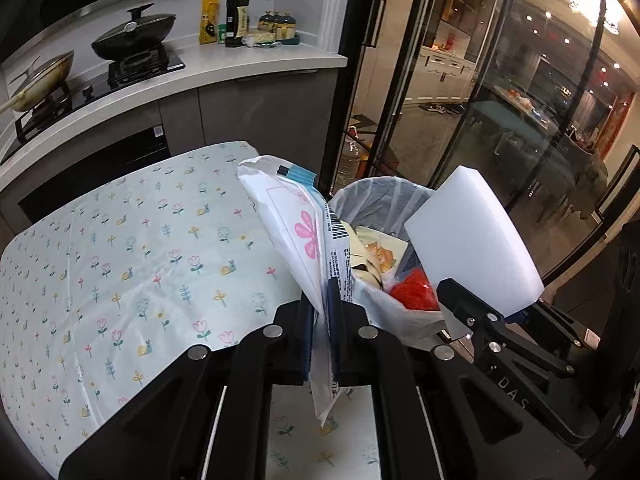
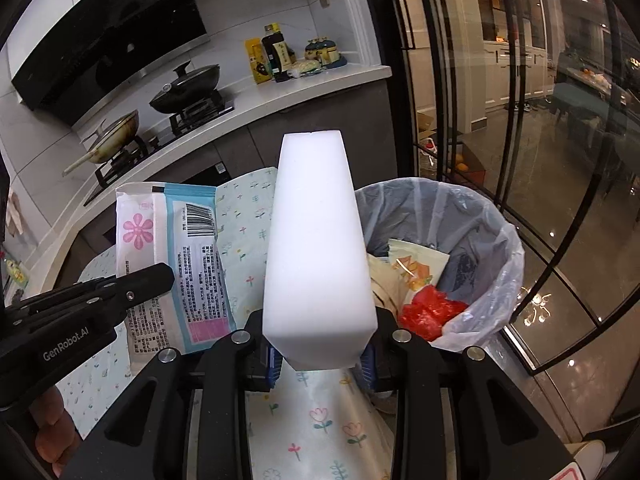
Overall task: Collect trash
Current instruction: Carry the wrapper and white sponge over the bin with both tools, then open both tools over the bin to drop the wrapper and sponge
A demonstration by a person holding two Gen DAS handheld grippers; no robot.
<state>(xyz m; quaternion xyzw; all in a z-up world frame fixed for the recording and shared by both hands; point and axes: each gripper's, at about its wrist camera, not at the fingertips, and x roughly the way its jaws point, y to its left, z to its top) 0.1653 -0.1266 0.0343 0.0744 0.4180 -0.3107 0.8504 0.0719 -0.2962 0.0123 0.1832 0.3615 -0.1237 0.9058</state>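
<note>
two light pieces of trash, both held near the lined bin

our left tongs pinch the limp, slippery wrapper by its lower end; right tongs clamp the light, squashy foam block at its base.

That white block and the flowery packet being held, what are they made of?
White block: probably foam, matte and faintly grainy, with no shine.
Flowery packet: thin plastic film, printed and slightly glossy, creasing where the left gripper pinches it.

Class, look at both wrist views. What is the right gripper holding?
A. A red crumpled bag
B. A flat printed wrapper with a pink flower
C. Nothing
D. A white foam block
D: the right gripper clamps the base of the white foam block, while the printed wrapper sits in the left gripper.
</note>
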